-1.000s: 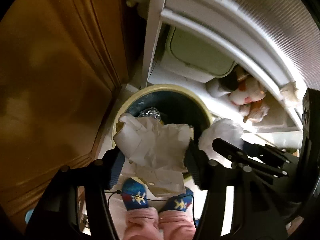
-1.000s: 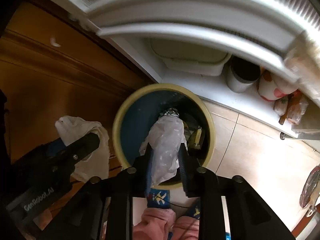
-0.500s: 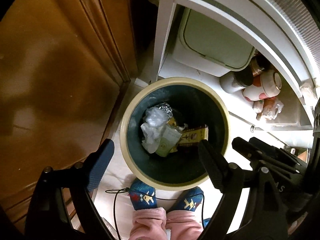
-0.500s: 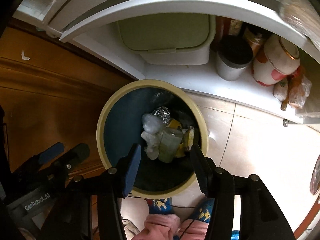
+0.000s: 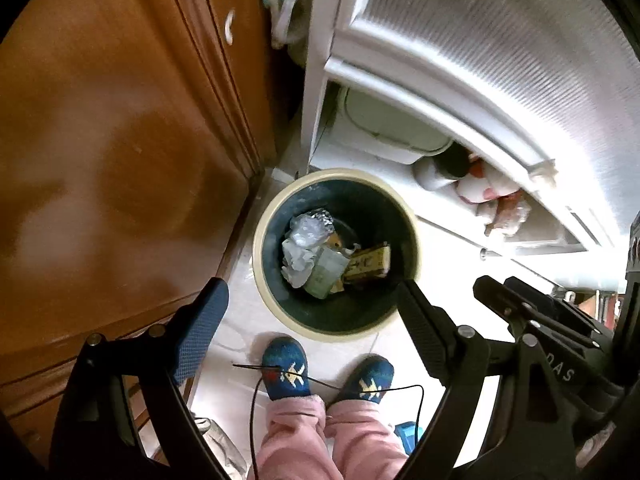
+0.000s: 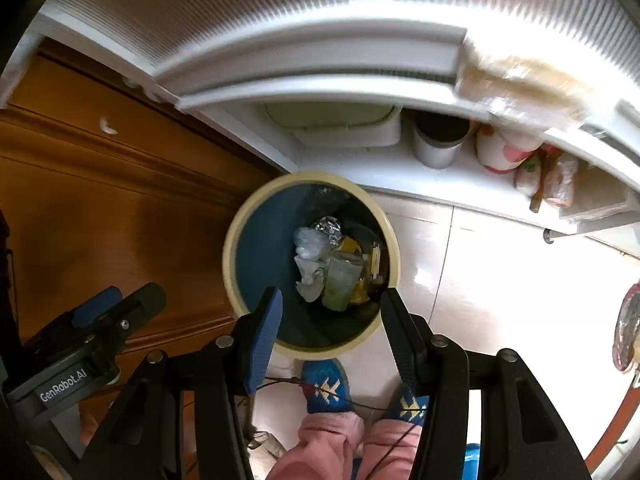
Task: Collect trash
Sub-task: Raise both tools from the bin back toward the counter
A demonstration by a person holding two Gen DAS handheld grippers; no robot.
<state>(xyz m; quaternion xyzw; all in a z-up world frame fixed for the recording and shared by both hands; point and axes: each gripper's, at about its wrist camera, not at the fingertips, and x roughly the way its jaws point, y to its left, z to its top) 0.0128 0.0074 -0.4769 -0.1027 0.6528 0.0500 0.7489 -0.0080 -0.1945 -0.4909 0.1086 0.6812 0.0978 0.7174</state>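
Note:
A round bin with a cream rim (image 5: 257,252) (image 6: 229,256) and a dark blue inside stands on the floor below both grippers. In it lie crumpled white paper and plastic (image 5: 300,256) (image 6: 310,260), a ball of foil (image 5: 320,216) (image 6: 328,226) and a yellow carton (image 5: 372,260). My left gripper (image 5: 308,300) hangs above the bin, pointing down, open wide and empty. My right gripper (image 6: 332,304) is beside it over the bin's near edge, open with nothing between its blue pads (image 6: 264,332). Each gripper also shows in the other's view, the right gripper (image 5: 520,308) and the left gripper (image 6: 112,312).
A wooden cabinet (image 5: 120,160) stands left of the bin. Behind it a white shelf unit (image 6: 360,80) holds a lidded box (image 6: 336,120), a grey cup (image 6: 440,140) and wrapped packets (image 6: 552,180). A person's blue slippers (image 5: 286,368) and a thin cable (image 5: 256,400) are just in front of the bin on pale tiles (image 6: 500,300).
Both grippers opened and let go: the crumpled white paper from the left and the plastic bag from the right now lie in the bin. Both grippers have risen, so the bin looks smaller.

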